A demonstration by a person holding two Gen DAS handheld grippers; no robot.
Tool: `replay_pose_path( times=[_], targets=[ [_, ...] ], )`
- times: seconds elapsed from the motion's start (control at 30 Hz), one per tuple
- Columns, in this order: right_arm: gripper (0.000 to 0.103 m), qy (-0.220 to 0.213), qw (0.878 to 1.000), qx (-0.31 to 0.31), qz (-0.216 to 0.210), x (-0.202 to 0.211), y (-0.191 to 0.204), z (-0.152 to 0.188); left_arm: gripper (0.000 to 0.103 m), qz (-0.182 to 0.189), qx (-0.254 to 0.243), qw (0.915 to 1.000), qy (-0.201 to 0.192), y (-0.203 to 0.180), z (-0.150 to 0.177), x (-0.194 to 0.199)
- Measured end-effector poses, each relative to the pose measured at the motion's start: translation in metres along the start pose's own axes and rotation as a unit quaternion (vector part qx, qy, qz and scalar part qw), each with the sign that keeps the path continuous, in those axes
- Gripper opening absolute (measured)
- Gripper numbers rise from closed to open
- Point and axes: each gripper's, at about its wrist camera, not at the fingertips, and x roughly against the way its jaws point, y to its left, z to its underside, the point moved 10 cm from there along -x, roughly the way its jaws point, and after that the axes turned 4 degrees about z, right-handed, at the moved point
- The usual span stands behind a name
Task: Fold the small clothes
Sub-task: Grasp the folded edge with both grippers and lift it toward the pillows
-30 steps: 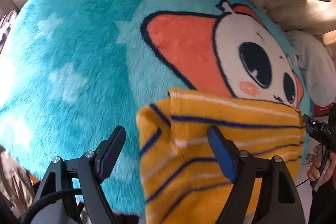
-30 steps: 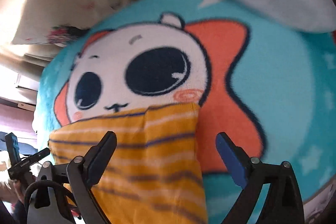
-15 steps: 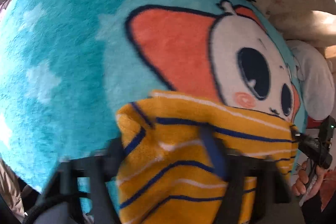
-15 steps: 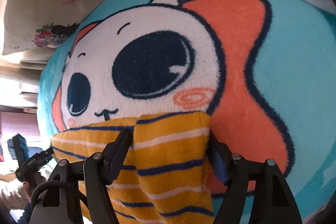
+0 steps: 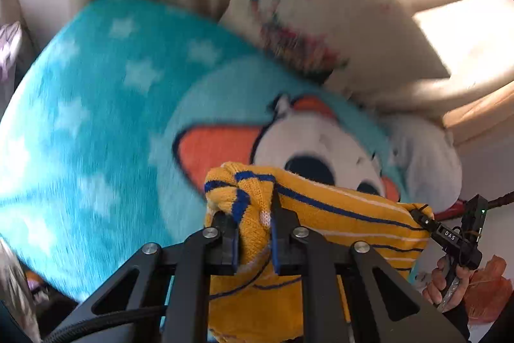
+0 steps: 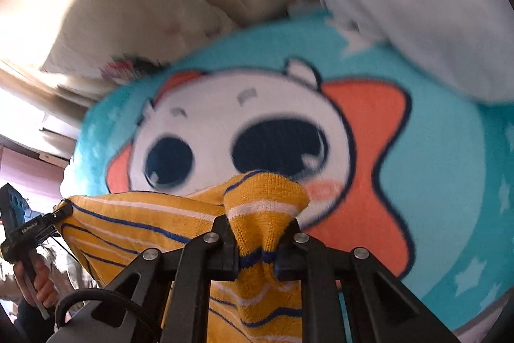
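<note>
A small yellow knit garment (image 5: 337, 214) with blue and white stripes hangs stretched between my two grippers, lifted above the turquoise blanket. My left gripper (image 5: 255, 241) is shut on one bunched corner of it. My right gripper (image 6: 258, 249) is shut on the other corner of the garment (image 6: 144, 224). The right gripper also shows in the left wrist view (image 5: 424, 219) at the garment's far edge, and the left gripper shows in the right wrist view (image 6: 59, 212).
A turquoise plush blanket (image 5: 96, 124) with a cartoon face (image 6: 244, 130) covers the surface. A floral pillow (image 5: 321, 21) lies behind it, and a white garment (image 6: 427, 5) lies at the blanket's far edge. Beige upholstery is at the back.
Both grippers closed on the garment's corners and lifted it off the blanket. One second ago both were open over the flat garment.
</note>
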Motion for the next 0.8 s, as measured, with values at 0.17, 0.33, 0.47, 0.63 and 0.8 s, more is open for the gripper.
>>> replay_pose_path(
  times=[0.17, 0.33, 0.47, 0.63, 0.8],
  targets=[
    [0.013, -0.033, 0.999, 0.015, -0.004, -0.003, 0.014, -0.064, 0.014, -0.001, -0.019, 0.9996, -0.018, -0.021, -0.069, -0.019],
    [0.013, -0.03, 1.0, 0.007, -0.003, -0.039, 0.007, -0.121, 0.014, -0.013, -0.029, 0.9993, -0.018, -0.028, -0.115, -0.061],
    [0.016, -0.011, 1.0, 0.001, 0.011, -0.074, -0.007, -0.141, 0.022, -0.053, -0.021, 0.9983, 0.012, -0.014, -0.125, -0.109],
    [0.044, 0.054, 0.995, -0.002, 0.085, -0.125, -0.044, -0.129, 0.049, -0.103, -0.001, 0.9922, 0.07, 0.032, -0.106, -0.144],
    [0.092, -0.009, 0.997, -0.064, 0.029, -0.048, -0.045, -0.117, 0.077, -0.042, 0.035, 0.9975, 0.046, 0.034, -0.085, -0.099]
  ],
)
